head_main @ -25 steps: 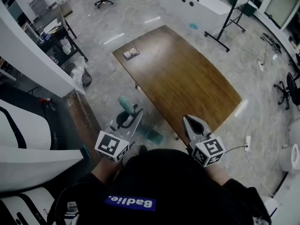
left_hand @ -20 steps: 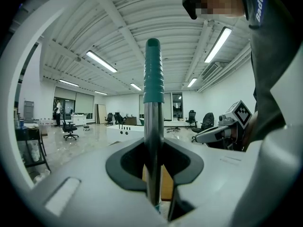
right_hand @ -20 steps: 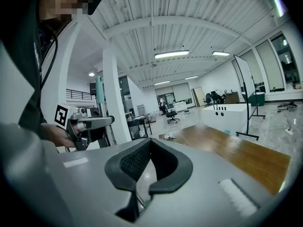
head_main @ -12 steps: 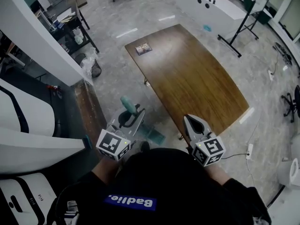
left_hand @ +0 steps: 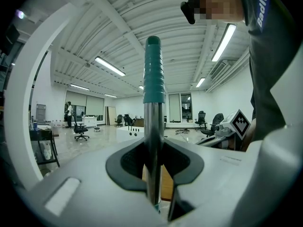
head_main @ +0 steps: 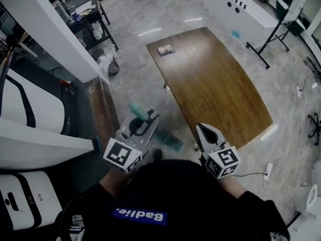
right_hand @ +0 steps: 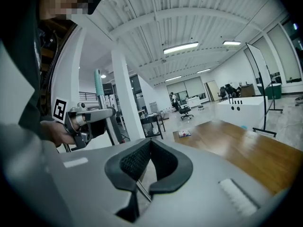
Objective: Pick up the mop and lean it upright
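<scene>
The mop stands nearly upright: its metal pole [left_hand: 153,126] runs between my left gripper's [left_hand: 154,161] jaws, which are shut on it, with the ribbed teal grip [left_hand: 154,70] rising above. In the head view the teal grip [head_main: 137,110] pokes out past the left gripper [head_main: 148,121], and the teal mop head [head_main: 168,142] rests on the floor by the person's shoe. My right gripper [head_main: 204,128] hangs over the table's near edge, shut and holding nothing. The right gripper view shows its own tips [right_hand: 150,143] touching, with the left gripper [right_hand: 90,119] and the mop grip [right_hand: 98,85] at the left.
A long wooden table [head_main: 215,84] with a small booklet [head_main: 166,49] stands ahead to the right. A white pillar [head_main: 50,29] and a low wooden ledge [head_main: 103,114] lie to the left, with a bagged bin [head_main: 108,64] beyond. A white counter [head_main: 241,9] stands at the far right.
The head view has swung left, so the table and floor sit further right in the frame. Both grippers keep their places, the left one still holding the mop.
</scene>
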### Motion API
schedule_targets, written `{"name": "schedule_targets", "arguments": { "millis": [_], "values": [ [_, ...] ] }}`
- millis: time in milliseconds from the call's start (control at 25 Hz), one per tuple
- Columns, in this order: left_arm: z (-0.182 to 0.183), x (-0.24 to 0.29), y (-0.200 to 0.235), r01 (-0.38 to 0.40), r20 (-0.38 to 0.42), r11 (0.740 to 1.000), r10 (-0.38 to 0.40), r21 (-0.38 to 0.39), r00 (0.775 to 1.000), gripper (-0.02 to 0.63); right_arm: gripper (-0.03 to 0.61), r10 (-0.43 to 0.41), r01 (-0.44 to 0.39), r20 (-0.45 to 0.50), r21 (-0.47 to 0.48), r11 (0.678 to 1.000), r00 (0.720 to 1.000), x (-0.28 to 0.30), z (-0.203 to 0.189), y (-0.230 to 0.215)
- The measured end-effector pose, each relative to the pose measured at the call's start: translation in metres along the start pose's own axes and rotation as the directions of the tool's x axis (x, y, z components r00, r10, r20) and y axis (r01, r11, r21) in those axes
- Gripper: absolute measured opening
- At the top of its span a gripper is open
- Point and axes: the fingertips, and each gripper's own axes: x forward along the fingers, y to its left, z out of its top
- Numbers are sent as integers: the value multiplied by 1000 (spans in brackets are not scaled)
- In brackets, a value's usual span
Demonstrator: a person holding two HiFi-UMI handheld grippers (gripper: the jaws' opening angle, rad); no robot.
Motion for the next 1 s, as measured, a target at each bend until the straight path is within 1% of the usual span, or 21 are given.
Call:
{"name": "schedule_targets", "arguments": {
  "millis": [240,360,480,600,680,760,880,1000],
  "values": [
    [13,-14,-5,-43,16,999,43,-2,999,103,6,54,-54,-11,23,998,998,3,-6,10],
    [19,-26,-5,-72,18,997,72,3,997,103,6,109,-107,-32,41,993,994,13,-19,21],
    [26,-41,-3,-117,22,993,117,-1,993,103,6,171,-167,-56,60,984,984,27,-29,32],
    [31,-58,2,-160,27,987,160,-7,987,104,6,212,-210,-78,40,977,974,36,-30,43],
    [34,-72,8,-179,29,984,179,-16,983,104,6,214,-215,-81,3,977,973,36,-25,48],
    [35,-82,15,-193,35,981,194,-30,980,103,6,200,-202,-81,-21,979,977,36,-21,47],
    [34,-91,24,-205,45,978,207,-41,977,103,6,178,-180,-99,-15,984,979,44,-22,48],
    [42,-108,36,-211,70,976,214,-52,974,101,6,202,-207,-116,-38,978,973,64,-20,67]
  ]
}}
